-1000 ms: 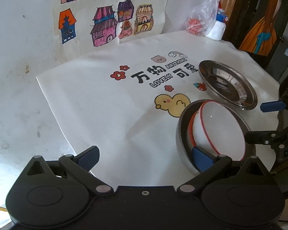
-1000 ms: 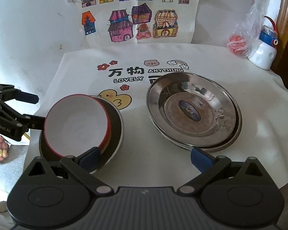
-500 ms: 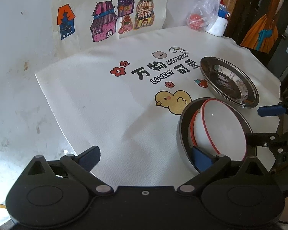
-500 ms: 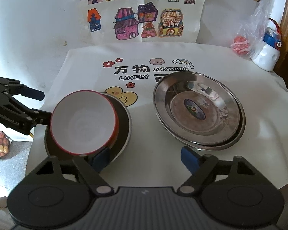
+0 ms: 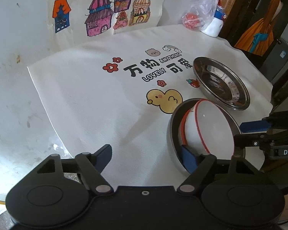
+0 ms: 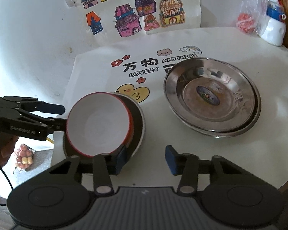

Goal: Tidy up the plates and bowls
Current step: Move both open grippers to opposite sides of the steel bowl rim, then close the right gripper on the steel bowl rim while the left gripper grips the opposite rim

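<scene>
A white bowl with a red rim lies tilted inside a dark steel bowl near the table's front. My left gripper is open, its right finger down inside the steel bowl beside the white bowl. My right gripper is open with a narrow gap, its left finger against the steel bowl's near side. Two stacked steel plates sit to the right on the printed cloth.
A clear bag holding something red and a white bottle with a blue cap stand at the back right. House drawings hang on the wall. The cloth's left edge drops off; a bag lies on the floor.
My right gripper's fingers have drawn closer together and moved in on the steel bowl. The left gripper has edged forward, still wide open. The white bowl sits a little higher and more tilted.
</scene>
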`<state>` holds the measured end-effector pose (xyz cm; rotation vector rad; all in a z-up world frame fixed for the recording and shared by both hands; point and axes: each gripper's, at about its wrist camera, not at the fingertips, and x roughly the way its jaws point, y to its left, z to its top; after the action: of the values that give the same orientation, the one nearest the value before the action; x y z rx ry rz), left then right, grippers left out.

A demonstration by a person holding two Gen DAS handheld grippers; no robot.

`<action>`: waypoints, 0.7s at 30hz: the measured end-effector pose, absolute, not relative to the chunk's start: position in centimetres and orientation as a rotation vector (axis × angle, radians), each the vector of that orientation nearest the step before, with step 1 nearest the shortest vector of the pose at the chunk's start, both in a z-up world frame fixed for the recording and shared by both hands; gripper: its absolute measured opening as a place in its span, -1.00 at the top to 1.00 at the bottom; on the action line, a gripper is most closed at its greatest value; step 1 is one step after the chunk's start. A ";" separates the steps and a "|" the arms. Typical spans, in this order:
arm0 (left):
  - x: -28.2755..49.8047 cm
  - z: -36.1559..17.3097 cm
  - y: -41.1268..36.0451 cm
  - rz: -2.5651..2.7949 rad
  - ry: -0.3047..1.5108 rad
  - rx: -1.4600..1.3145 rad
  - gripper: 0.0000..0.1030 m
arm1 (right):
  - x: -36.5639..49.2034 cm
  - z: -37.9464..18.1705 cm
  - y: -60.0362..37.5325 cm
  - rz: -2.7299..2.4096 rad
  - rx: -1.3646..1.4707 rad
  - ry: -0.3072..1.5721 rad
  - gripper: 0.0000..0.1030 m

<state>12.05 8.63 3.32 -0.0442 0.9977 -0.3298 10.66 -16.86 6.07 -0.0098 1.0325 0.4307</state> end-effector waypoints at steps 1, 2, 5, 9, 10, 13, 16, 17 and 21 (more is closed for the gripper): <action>12.1 3.3 8.6 -0.333 1.002 -0.046 -0.48 | 10.8 6.1 -16.8 0.429 -0.006 1.043 0.14; 12.2 3.4 8.6 -0.334 1.007 -0.049 -0.46 | 10.8 6.1 -16.6 0.425 -0.001 1.051 0.15; 12.4 3.4 8.6 -0.333 1.027 -0.065 -0.39 | 11.4 6.2 -16.6 0.414 0.036 1.101 0.25; 12.7 3.4 8.4 -0.338 1.044 -0.076 -0.25 | 11.9 6.3 -16.4 0.404 0.069 1.151 0.40; 12.7 3.4 8.4 -0.340 1.047 -0.078 -0.20 | 12.0 6.3 -16.5 0.403 0.082 1.161 0.45; 12.7 3.5 8.1 -0.348 1.052 -0.082 -0.07 | 12.1 6.3 -16.7 0.404 0.102 1.174 0.47; 12.8 3.5 7.9 -0.352 1.055 -0.085 0.02 | 12.0 6.4 -16.6 0.408 0.103 1.173 0.54; 12.8 3.5 7.9 -0.353 1.058 -0.090 0.04 | 12.1 6.4 -16.5 0.409 0.106 1.175 0.55; 13.0 3.5 7.8 -0.365 1.066 -0.110 0.23 | 12.4 6.3 -16.5 0.412 0.119 1.190 0.64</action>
<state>13.02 7.79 3.50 -0.1103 1.0664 -0.3645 12.44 -16.46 6.32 0.1194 1.1899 0.4120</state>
